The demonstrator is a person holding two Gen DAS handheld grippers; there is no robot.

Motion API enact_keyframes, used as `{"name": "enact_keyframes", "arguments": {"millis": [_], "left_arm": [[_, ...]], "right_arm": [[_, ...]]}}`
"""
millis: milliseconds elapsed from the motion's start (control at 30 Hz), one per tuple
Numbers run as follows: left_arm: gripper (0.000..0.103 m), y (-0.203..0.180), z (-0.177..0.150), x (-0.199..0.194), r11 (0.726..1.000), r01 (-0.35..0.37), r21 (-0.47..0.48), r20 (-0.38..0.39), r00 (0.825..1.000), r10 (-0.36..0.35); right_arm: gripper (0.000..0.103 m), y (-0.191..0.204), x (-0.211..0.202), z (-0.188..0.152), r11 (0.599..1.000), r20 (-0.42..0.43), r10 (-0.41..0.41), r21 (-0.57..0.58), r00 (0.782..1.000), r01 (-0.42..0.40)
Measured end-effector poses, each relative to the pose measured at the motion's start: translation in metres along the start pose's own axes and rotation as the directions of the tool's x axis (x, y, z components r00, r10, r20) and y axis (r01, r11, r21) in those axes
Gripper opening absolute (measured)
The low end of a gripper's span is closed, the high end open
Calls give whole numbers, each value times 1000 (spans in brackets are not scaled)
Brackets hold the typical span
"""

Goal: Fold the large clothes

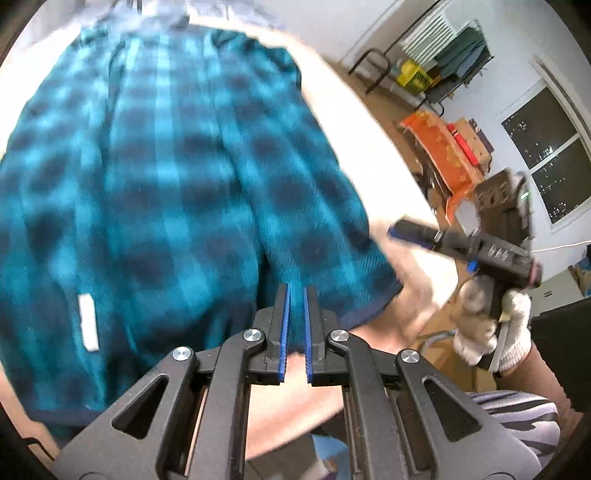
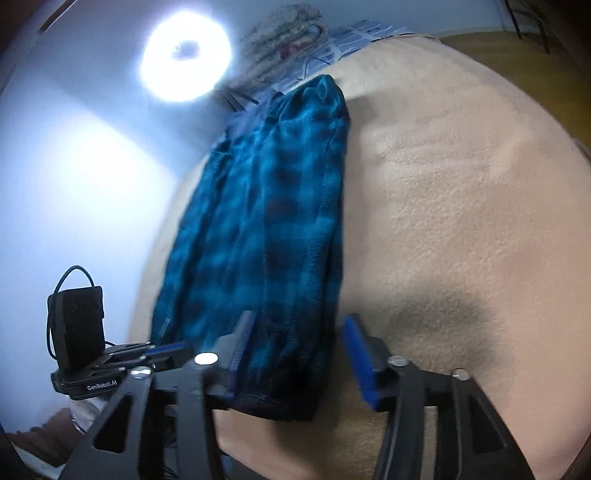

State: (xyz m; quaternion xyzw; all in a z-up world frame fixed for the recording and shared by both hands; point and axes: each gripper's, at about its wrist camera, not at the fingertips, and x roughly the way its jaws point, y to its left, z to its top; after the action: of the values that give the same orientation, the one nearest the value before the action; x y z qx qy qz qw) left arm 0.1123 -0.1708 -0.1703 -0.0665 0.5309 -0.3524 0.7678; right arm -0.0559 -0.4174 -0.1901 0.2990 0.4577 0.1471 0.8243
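A: Left gripper [image 1: 296, 295] first. Jaws drawn close together, blue pads facing each other across a thin slit. A strip of the teal plaid garment [image 1: 177, 177] runs into that slit at the hem; it reads as pinched.

B: Agreed. Right gripper [image 2: 299, 343]: jaws standing well apart. The near end of the garment [image 2: 266, 229] lies between them, beside the left pad, with bare cloth between it and the right pad. Neither pad seems to press it.

A: Garment itself: teal and dark navy check, fleecy nap, dark binding along the hem. A small white tag [image 1: 88, 321] sits on its surface in the left wrist view.

B: From the right wrist view it is a long, narrow shape, lying lengthwise away from the camera, with soft ridges along it and a bunched end at the far side. Somewhat blurred.

A: It rests on a cream, nubbly cover [image 2: 461, 206] that spreads wide to its right.

B: In the left wrist view, a hand in a white knit glove [image 1: 491, 325] grips the right tool's handle, off the garment's right edge.

A: Further out: a bright ring light [image 2: 184, 55] on the white wall, a folded patterned blanket [image 2: 284, 33] beyond the garment's far end.

B: An orange chair [image 1: 443, 155] and a dark window [image 1: 546, 155] across the room.
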Motion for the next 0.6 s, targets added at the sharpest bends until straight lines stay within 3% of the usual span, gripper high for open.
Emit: {"name": "enact_keyframes", "arguments": {"millis": [100,200,367,433,600], "left_arm": [[3,-2,9,6,1000,14,9,11,1000,-15],[3,-9,9,24,999,1,50,-4,1000,-1],[3,0,-1,69,996,-56,66,-97,993,63],[3,-1,2,68,996,-60,70,-97,993,67],[4,-1,11,29,999,-40,37,-37,998,41]], "right_arm": [[59,-9,17,-4,1000,-38,5,30,999,-4],[51,-15,34,-12,998,-69,29,56,997,-25],[17,-15,45,-19,995,-104,69,86,992,-60],[11,-10,48,-18,998,-123,33,64,992,-26],[8,8,38,-13,1000,-122,-2,4,993,3]]}}
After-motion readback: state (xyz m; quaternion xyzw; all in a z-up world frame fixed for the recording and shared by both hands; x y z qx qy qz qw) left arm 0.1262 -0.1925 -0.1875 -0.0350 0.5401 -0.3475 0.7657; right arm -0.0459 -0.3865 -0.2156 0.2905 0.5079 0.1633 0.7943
